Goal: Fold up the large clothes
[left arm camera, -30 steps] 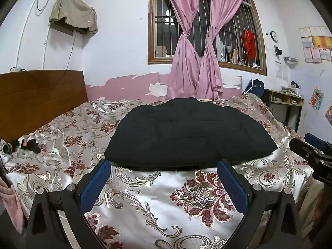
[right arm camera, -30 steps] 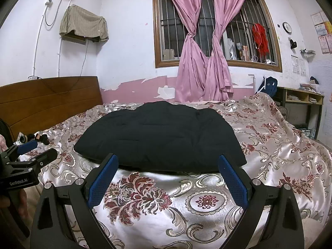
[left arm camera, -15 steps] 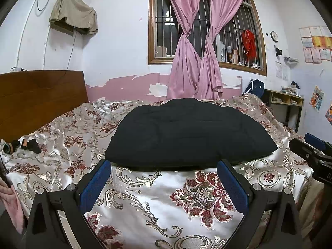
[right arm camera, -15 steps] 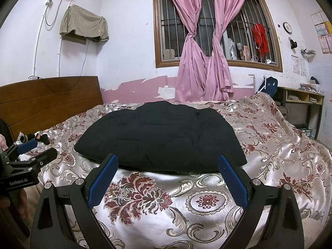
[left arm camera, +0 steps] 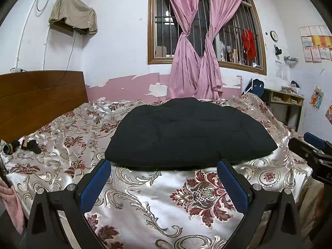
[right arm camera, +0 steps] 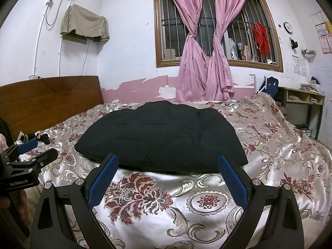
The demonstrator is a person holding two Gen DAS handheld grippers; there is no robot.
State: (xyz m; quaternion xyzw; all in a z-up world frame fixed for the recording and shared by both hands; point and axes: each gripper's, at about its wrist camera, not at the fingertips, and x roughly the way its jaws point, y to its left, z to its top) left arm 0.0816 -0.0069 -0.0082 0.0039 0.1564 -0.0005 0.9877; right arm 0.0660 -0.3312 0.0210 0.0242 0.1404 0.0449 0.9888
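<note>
In the left wrist view, the left gripper (left arm camera: pixel 164 183) hangs wide open and empty, with the folded black garment (left arm camera: pixel 191 132) just ahead on the bedspread (left arm camera: pixel 145 199); in the right wrist view, the right gripper (right arm camera: pixel 168 181) gapes equally wide, holding nothing, garment (right arm camera: pixel 161 137) just beyond its fingertips

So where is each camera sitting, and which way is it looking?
Left wrist view: sits on the left hand-held gripper, low at the bed's near edge, facing the black garment and window; its open blue fingers show, and the right hand-held gripper peeks in.
Right wrist view: sits on the right hand-held gripper, facing the same way; its open fingers show, with the left hand-held gripper alongside.
Shared: garment, floral bedspread, pink curtains, headboard.
</note>
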